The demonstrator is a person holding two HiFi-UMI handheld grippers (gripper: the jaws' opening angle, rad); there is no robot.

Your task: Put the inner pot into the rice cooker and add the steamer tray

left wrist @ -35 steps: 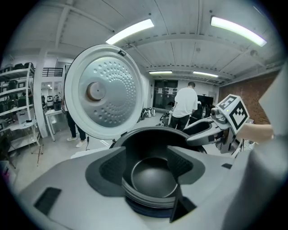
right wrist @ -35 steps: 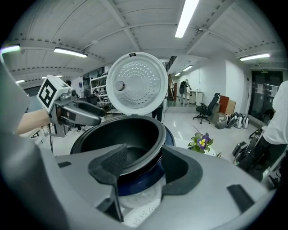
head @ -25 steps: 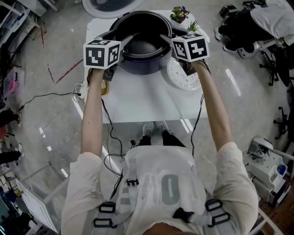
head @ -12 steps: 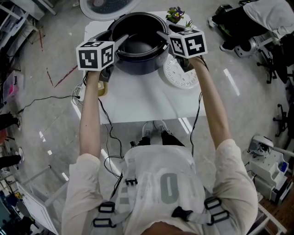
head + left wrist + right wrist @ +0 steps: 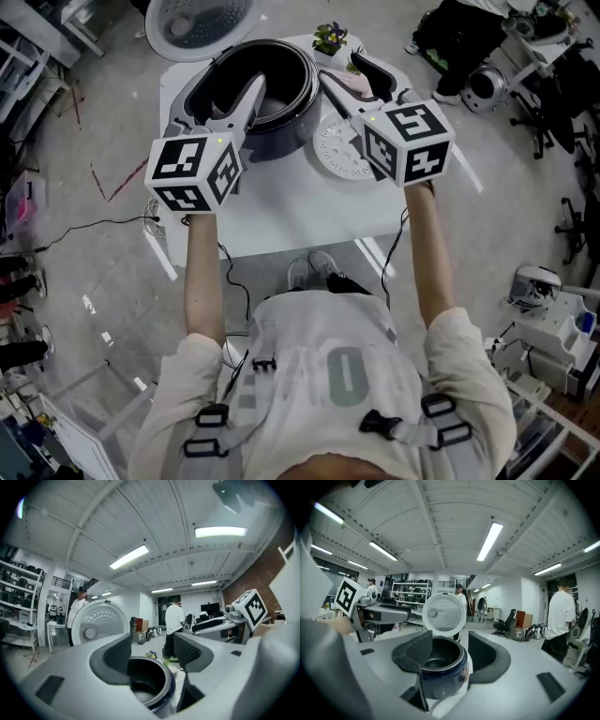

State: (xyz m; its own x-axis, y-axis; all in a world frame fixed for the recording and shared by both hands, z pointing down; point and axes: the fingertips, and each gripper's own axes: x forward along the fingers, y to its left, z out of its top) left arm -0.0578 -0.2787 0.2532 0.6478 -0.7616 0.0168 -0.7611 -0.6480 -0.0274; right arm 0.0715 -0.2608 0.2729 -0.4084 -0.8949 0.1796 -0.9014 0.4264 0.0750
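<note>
Pot [image 5: 281,82] seating looks done: the dark bowl sits down inside the cooker [image 5: 281,145] at the far side of the table [image 5: 300,211]. Left gripper [image 5: 230,101] and right gripper [image 5: 361,82] hover above the cooker, one at each side. Each has its jaws well apart with nothing between the pads, and only the cooker shows beyond them. The step in hand is therefore the tray [image 5: 336,152], a white perforated disc lying flat on the table just right of the cooker, under the right gripper.

The right gripper is the nearer one and should take it. A flat disc gives little to pinch, so come in low at the tray's right or near edge. Put one jaw over the rim and one under it, and close firmly before lifting. Carry the tray level, centre it over the pot, and lower it until it rests evenly all round. A tilted drop would likely jam it. Keep clear of the raised lid [image 5: 199,19] at the far left and the plant [image 5: 330,37] at the far right. The left gripper can steady the cooker if it shifts.
</note>
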